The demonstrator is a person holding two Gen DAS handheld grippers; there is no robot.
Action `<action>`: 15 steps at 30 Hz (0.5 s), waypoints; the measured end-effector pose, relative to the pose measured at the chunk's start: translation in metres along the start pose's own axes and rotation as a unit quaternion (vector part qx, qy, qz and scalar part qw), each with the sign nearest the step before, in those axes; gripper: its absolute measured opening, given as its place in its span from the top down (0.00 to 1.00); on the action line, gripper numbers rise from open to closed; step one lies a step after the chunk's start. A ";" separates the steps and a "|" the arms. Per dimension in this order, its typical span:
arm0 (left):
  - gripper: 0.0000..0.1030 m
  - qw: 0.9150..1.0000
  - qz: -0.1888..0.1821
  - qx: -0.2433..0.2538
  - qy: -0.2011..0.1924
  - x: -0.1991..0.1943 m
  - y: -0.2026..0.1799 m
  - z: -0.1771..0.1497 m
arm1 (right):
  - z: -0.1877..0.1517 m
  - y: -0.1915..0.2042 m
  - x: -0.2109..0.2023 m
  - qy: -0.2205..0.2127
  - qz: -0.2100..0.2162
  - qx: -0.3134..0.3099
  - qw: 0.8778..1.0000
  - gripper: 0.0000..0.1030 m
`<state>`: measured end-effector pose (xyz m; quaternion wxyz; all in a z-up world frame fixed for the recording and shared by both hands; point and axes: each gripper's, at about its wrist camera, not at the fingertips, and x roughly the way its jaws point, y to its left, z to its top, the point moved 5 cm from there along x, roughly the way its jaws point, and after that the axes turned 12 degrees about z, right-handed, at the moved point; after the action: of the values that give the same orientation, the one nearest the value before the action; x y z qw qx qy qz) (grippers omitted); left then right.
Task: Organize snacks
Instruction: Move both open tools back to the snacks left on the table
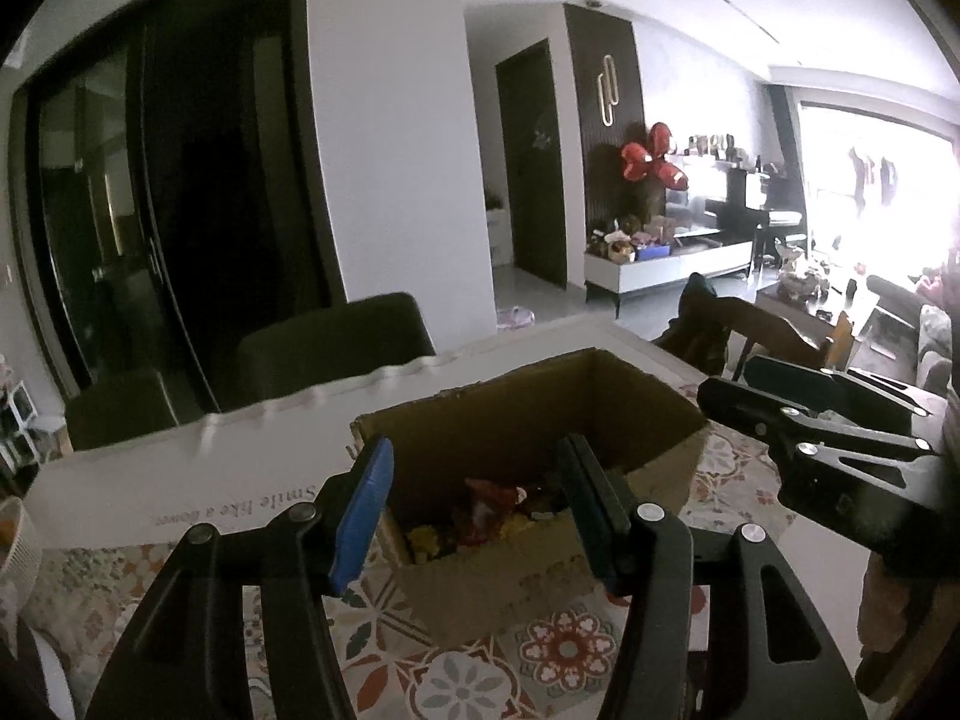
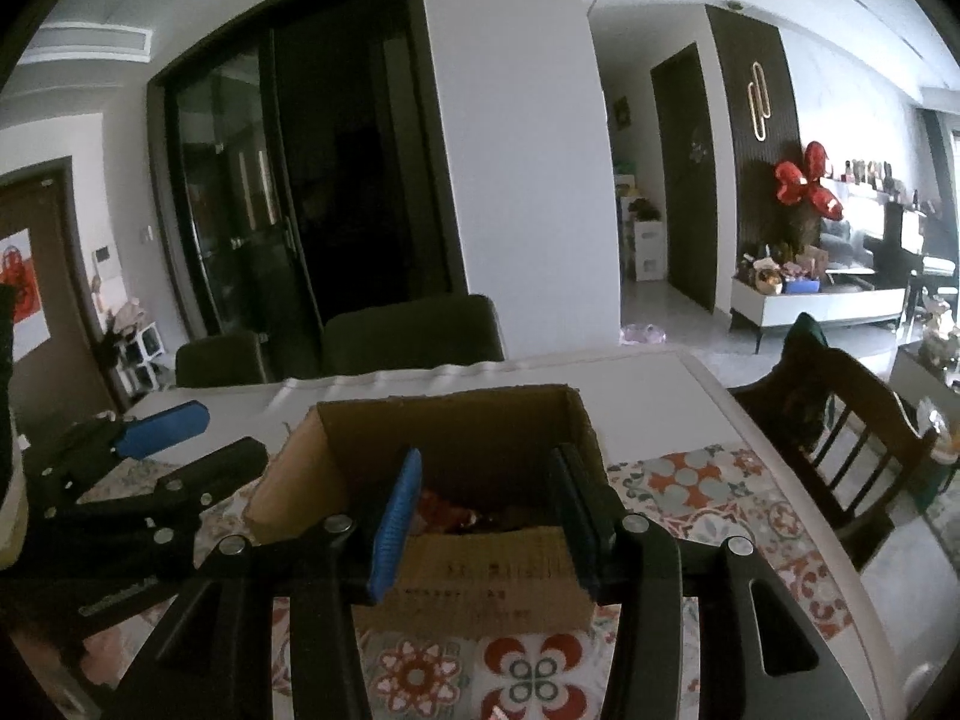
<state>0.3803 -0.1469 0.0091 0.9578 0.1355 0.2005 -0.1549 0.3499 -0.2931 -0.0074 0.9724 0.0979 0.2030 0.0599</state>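
An open brown cardboard box (image 1: 516, 420) stands on the patterned tablecloth, also in the right wrist view (image 2: 480, 576). Several red and yellow snack packets (image 1: 492, 510) lie in its bottom; in the right wrist view the snack packets (image 2: 456, 513) are partly hidden by the front wall. My left gripper (image 1: 474, 510) is open and empty, just before the box's near wall. My right gripper (image 2: 483, 516) is open and empty, just before the same box. The right gripper shows at the right of the left wrist view (image 1: 744, 393); the left gripper shows at the left of the right wrist view (image 2: 210, 435).
The table carries a floral tablecloth (image 2: 690, 480) with a white strip (image 1: 180, 480) behind the box. Dark chairs (image 2: 414, 330) stand at the far edge, a wooden chair (image 2: 840, 432) at the right. A white basket (image 1: 15, 540) sits at the far left.
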 end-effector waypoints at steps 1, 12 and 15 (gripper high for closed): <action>0.45 1.000 -0.002 -0.001 -0.002 -0.005 0.000 -0.002 | -0.001 0.001 -0.003 -0.001 0.000 0.000 1.000 0.55; 0.45 1.000 -0.026 0.015 -0.004 -0.047 -0.011 -0.038 | -0.032 0.017 -0.041 0.011 0.002 0.005 1.000 0.55; 0.45 0.999 -0.024 0.023 -0.003 -0.053 -0.015 -0.049 | -0.043 0.018 -0.046 0.021 0.000 0.005 1.000 0.55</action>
<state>0.3123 -0.1319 -0.0145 0.9511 0.1524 0.1969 -0.1826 0.2889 -0.2755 -0.0244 0.9674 0.1012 0.2238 0.0609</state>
